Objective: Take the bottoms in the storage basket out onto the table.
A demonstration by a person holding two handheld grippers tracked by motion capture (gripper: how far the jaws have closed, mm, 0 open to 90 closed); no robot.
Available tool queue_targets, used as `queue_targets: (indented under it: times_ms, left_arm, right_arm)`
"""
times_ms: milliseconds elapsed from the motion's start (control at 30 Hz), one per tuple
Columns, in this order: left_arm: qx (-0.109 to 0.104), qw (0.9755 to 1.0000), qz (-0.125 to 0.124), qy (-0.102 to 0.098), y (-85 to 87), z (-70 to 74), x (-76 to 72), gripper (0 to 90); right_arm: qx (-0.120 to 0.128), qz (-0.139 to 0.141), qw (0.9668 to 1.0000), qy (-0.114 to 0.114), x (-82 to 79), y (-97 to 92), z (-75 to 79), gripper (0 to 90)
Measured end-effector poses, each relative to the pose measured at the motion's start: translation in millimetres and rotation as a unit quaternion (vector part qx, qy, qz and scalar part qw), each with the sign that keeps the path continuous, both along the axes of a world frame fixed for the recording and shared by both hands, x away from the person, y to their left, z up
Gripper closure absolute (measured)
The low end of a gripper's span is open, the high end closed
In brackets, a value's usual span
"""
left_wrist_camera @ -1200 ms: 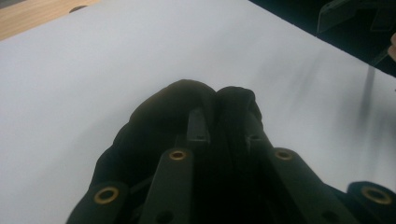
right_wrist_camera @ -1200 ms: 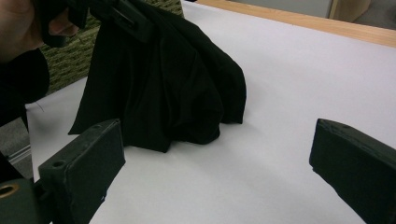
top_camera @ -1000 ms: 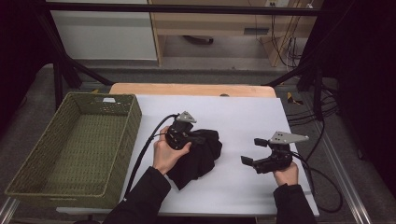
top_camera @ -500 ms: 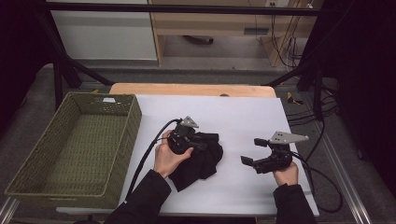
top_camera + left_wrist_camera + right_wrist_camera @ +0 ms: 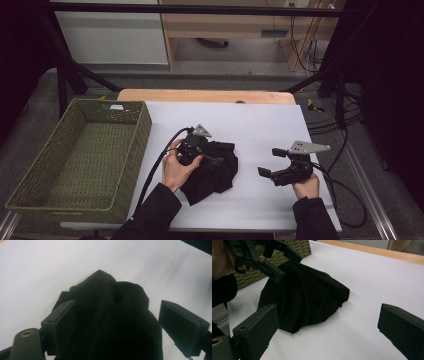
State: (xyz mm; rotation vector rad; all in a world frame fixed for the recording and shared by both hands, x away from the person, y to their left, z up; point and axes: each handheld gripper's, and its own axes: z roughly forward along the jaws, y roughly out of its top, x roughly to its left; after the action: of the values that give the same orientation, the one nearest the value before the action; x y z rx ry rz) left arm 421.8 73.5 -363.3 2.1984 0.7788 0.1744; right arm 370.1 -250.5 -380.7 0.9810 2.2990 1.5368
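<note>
From the high view, a white sheet (image 5: 260, 125) covers the table (image 5: 205, 95), whose wooden edge shows at the far side. A green woven basket (image 5: 80, 155) stands at the left, touching the sheet's edge. Beyond the table are a grey floor, a pale cabinet and hanging cables. A black cloth (image 5: 212, 172) lies crumpled near the middle of the sheet. The left gripper (image 5: 207, 152) sits over the cloth's upper left part; its jaws have just been opening and now stand apart. The right gripper (image 5: 272, 162) is held well apart from the cloth, to its right, jaws spread and empty.

In the left gripper view, the cloth (image 5: 110, 322) rises in a heap between the two jaws. The left jaw lies against the fabric, the right one stands clear of it, so the cloth is released.

In the right gripper view, the jaws are wide, with only white sheet (image 5: 367, 290) between them. The cloth (image 5: 307, 300) lies ahead, the left gripper (image 5: 279, 263) above it, the basket (image 5: 287, 255) behind.

No writing can be read.
</note>
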Motion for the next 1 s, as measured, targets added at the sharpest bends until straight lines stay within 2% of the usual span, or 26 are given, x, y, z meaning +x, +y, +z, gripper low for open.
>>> queue_targets:
  times_ms: [167,367,633,1000]
  left_arm:
    - [-0.020,0.9998,-0.002,-0.008,4.5,9.4,-5.4,13.3]
    - [-0.017,0.9997,0.007,-0.018,11.8,18.6,-10.8,12.6]
    - [-0.013,0.9995,0.006,-0.028,20.3,35.4,-19.3,12.4]
    - [-0.015,0.9989,0.012,-0.042,41.9,56.0,-29.2,12.3]
  right_arm:
    - [0.001,0.000,1.0000,-0.001,0.0,-0.2,0.1,3.8]
    - [0.001,0.000,1.0000,0.000,0.0,-0.3,0.2,3.8]
    - [0.005,-0.001,1.0000,0.001,-0.4,-0.6,0.7,3.8]
    - [0.005,-0.002,1.0000,-0.001,-0.5,-1.0,1.0,3.8]
